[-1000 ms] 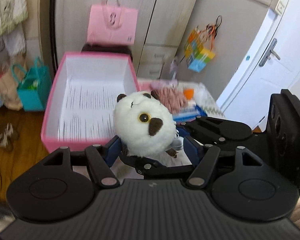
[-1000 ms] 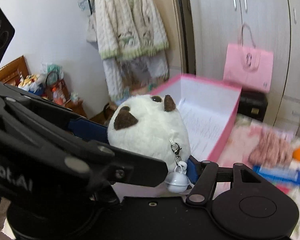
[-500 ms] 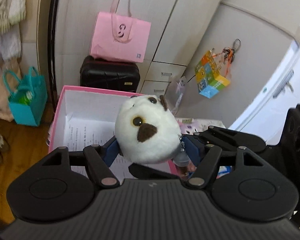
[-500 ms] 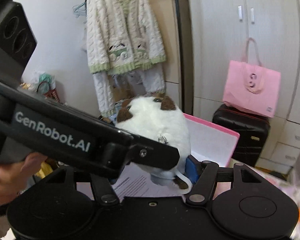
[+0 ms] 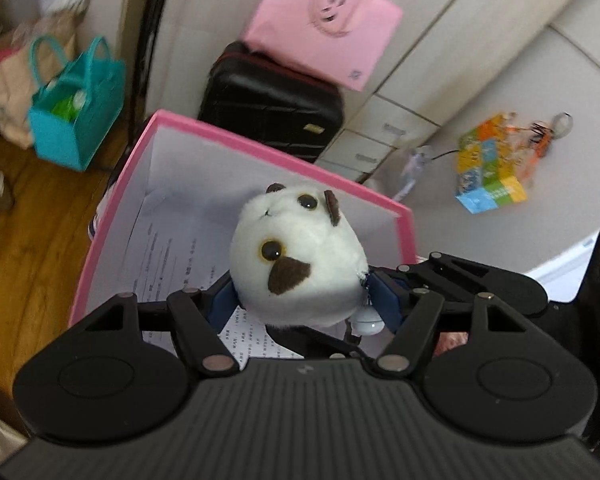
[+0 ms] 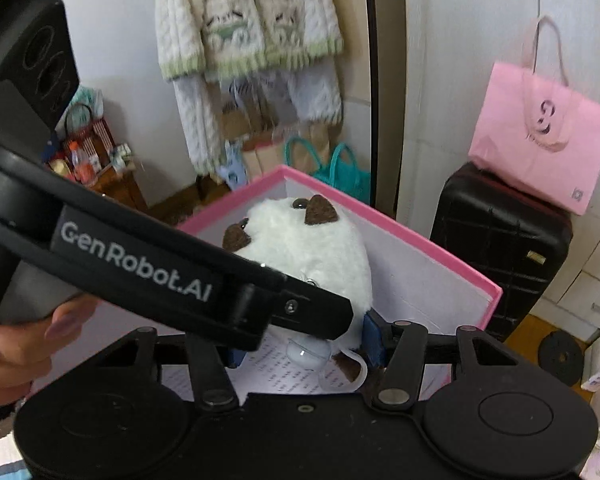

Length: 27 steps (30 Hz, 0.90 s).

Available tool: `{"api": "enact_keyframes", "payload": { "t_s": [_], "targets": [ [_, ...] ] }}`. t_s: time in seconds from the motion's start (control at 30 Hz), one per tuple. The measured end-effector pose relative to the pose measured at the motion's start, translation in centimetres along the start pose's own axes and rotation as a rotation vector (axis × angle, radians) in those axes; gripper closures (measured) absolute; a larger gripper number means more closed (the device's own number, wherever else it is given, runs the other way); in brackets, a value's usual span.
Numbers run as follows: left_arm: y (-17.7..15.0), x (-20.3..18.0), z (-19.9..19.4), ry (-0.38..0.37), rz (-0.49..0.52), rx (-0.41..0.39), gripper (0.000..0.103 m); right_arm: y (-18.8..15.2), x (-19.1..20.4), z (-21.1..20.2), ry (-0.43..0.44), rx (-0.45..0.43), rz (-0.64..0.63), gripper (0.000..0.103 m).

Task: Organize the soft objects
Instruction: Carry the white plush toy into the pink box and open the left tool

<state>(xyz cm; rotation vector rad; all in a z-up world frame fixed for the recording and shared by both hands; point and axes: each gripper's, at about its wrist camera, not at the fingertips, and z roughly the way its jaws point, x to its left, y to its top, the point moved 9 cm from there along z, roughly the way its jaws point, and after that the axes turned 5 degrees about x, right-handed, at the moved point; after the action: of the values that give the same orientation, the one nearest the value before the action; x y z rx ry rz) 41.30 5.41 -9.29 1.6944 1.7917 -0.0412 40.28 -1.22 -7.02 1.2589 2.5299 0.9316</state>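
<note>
Plush: round white fluffy plush toy with brown felt ears and glassy eyes (image 5: 300, 268), centre of both wrist views, held above the open pink cardboard box with white lining (image 5: 112, 216).
Left gripper (image 5: 304, 300): blue pads press the toy's lower flanks from either side; it grips the plush.
Right gripper (image 6: 300, 344): jaws closing, with the toy's lower end between them; the right blue pad touches the fur, the left pad is hidden behind the other gripper's black body.
Handling: judged light and very soft; the pile compresses, so a grip low on the body can slip or let the toy roll.
Hold point: broad middle of the body, clear of the eyes.
Dangling parts: small pale round bell on a metal clasp (image 5: 366, 322) and a white loop hang below; likely to snag on pads.
Box: stiff thin walls, printed paper sheet (image 5: 172, 256) lying flat inside.
Surroundings: glossy pink paper bag (image 5: 324, 20) upper centre, on a black hard-shell suitcase (image 5: 268, 104).
</note>
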Motion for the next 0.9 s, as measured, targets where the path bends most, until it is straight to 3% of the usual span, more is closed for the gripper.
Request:
{"api": "enact_keyframes", "payload": {
  "t_s": [0.2,0.33,0.5,0.9],
  "targets": [
    [-0.3,0.9,2.1,0.002,-0.057,0.068,0.034,-0.7,-0.3,1.9,-0.062,0.055,-0.065,0.043],
    [-0.8,1.0,1.9,0.006,-0.069,0.061,0.034,-1.0,0.3,1.9,-0.112,0.062,-0.117,0.043],
    [-0.8,1.0,1.2,0.036,-0.051,0.033,0.034,-1.4,-0.4,1.7,-0.289,0.060,-0.139,0.043],
    [-3.5,-0.9,-5.0,0.049,0.106,-0.066,0.034,-3.8,2.1,-5.8,-0.119,-0.086,-0.015,0.042]
  ]
}}
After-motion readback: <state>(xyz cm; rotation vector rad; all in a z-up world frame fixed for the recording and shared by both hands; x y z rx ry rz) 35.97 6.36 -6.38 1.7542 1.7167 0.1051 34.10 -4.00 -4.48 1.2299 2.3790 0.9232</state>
